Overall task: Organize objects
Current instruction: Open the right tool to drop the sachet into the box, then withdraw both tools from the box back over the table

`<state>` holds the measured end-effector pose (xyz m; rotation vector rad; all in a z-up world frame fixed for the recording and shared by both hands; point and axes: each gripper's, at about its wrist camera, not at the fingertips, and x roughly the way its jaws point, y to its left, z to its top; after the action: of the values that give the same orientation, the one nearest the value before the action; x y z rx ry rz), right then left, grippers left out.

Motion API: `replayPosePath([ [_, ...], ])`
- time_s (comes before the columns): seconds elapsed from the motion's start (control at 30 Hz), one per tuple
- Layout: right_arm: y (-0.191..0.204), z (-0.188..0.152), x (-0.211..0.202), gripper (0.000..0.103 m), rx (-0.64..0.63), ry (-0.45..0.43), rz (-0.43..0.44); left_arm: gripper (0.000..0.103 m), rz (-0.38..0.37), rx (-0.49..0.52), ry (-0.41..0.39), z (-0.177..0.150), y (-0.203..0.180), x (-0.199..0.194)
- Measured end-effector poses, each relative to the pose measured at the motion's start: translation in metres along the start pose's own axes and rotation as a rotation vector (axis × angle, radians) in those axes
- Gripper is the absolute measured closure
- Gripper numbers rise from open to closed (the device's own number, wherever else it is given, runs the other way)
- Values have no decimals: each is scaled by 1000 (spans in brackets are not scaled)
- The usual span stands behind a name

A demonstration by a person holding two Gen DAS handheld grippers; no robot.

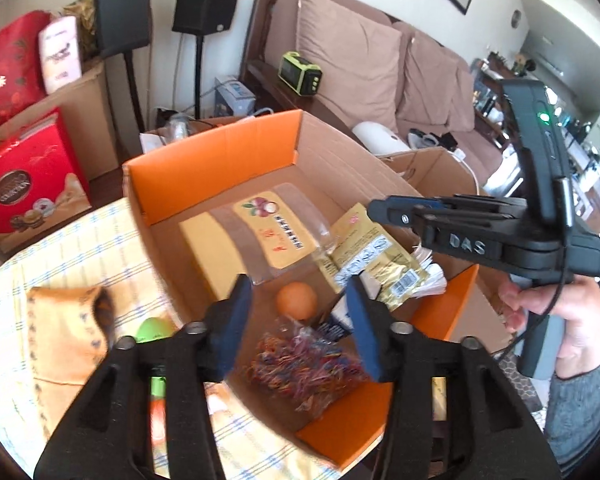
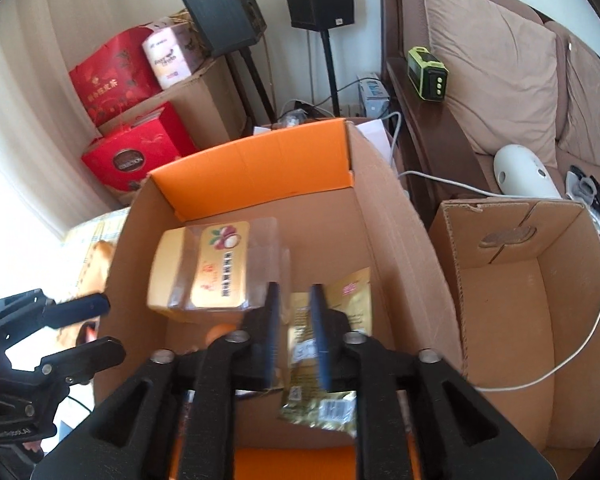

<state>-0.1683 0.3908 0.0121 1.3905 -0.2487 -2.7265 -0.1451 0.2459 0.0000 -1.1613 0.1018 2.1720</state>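
An open cardboard box with orange flaps (image 1: 220, 160) (image 2: 260, 160) holds a yellow fruit-label carton (image 1: 260, 232) (image 2: 212, 268), an orange ball (image 1: 296, 300) (image 2: 216, 334), a gold foil packet (image 1: 364, 256) (image 2: 336, 304) and a clear bag of coloured rubber bands (image 1: 300, 364). My left gripper (image 1: 300, 320) (image 2: 104, 326) hangs open over the bag and ball, with nothing between its pads. My right gripper (image 2: 296, 320) (image 1: 376, 208) is slightly open above the gold packet, which lies on the box floor and shows through the gap, untouched by the pads.
A second cardboard box (image 2: 520, 280) (image 1: 432, 164) stands to the right with a white cable (image 2: 580, 340) across it. On the checked tablecloth (image 1: 80, 240) left of the box lie a yellow pouch (image 1: 64, 320) and a green object (image 1: 154, 328). A sofa, speakers and red gift boxes stand behind.
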Motion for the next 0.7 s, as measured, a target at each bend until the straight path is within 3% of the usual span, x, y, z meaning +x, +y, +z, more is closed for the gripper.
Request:
replayPosePath([
  [0.2, 26, -5, -12, 47, -39, -19, 13, 43, 6, -46, -15, -3, 16, -16],
  [0.47, 50, -7, -20, 26, -55, -41, 2, 30, 37, -104, -43, -11, 39, -37],
  [0.7, 67, -10, -22, 14, -68, -51, 10, 7, 52, -153, -75, -19, 61, -57],
])
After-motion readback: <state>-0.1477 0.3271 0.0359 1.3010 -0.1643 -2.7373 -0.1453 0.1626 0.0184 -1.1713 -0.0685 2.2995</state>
